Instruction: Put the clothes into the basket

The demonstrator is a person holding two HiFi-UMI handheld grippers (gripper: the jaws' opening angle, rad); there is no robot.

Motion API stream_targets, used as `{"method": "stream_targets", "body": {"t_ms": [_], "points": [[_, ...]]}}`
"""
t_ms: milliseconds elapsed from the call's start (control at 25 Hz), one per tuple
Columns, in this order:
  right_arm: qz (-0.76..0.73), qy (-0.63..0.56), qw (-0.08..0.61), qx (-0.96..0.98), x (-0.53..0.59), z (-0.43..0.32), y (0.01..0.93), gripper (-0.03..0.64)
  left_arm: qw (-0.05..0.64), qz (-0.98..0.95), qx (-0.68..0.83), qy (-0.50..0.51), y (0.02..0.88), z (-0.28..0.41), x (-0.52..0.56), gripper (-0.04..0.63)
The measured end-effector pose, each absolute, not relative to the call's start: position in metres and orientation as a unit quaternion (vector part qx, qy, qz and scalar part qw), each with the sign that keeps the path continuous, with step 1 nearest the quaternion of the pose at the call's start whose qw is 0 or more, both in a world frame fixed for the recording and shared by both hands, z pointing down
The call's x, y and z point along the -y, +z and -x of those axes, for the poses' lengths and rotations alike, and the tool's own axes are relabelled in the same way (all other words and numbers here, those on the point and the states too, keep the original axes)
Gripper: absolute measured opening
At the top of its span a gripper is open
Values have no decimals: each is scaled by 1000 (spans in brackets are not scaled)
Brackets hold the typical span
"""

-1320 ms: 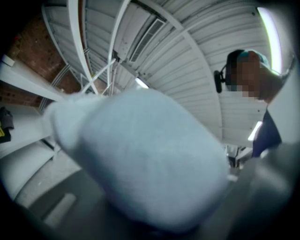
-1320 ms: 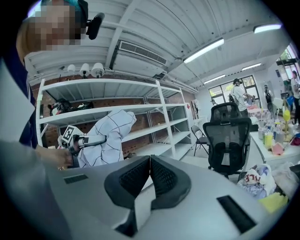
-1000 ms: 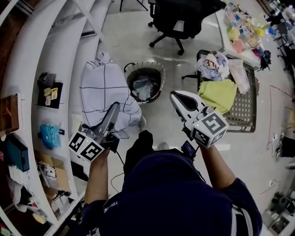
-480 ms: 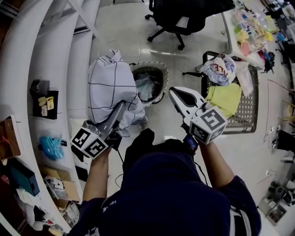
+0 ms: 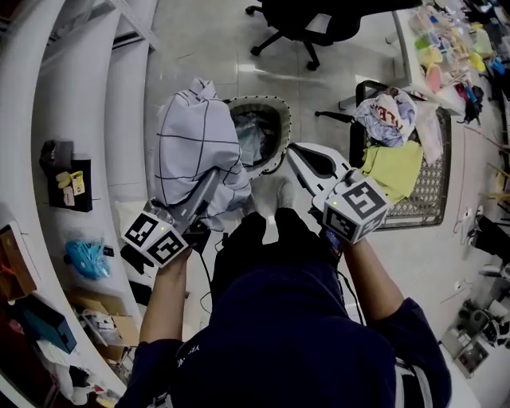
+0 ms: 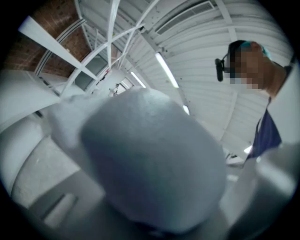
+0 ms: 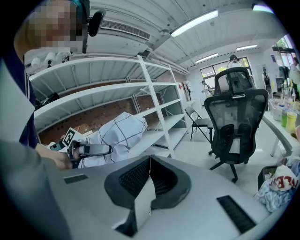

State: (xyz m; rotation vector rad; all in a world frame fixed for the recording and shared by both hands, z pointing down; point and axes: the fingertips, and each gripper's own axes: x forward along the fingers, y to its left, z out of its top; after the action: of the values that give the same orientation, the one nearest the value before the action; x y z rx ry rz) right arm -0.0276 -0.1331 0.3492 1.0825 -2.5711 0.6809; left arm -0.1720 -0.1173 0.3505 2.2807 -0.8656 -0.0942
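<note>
A white shirt with thin dark checks (image 5: 191,143) hangs bunched from my left gripper (image 5: 213,179), which is shut on it. The shirt hangs against the left rim of the round laundry basket (image 5: 283,127), which holds dark clothes. In the left gripper view the shirt (image 6: 150,164) fills the picture and hides the jaws. My right gripper (image 5: 293,150) is just right of the basket, shut with nothing in it; its jaws meet in the right gripper view (image 7: 150,159). That view also shows the shirt (image 7: 122,131) and the left gripper (image 7: 93,150).
A black wire cart (image 5: 422,183) at the right holds a yellow-green cloth (image 5: 394,167) and a white printed cloth (image 5: 386,115). A black office chair (image 5: 311,24) stands behind the basket. White shelves (image 5: 80,119) run along the left. A cluttered table sits top right.
Both grippers moved forward toward the basket. The checked shirt travelled with the left gripper and now hangs against the basket's left rim.
</note>
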Motion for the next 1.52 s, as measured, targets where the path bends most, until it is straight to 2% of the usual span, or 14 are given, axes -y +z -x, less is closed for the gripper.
{"method": "stream_targets", "body": {"t_ms": [560,1520], "points": [[-345,291,170,876,176,7,450,8,387,-849,358,28,454,132,156,112],[-346,339,228,845,180,-26,596,8,443,-815,325,188,673,81,178,112]]}}
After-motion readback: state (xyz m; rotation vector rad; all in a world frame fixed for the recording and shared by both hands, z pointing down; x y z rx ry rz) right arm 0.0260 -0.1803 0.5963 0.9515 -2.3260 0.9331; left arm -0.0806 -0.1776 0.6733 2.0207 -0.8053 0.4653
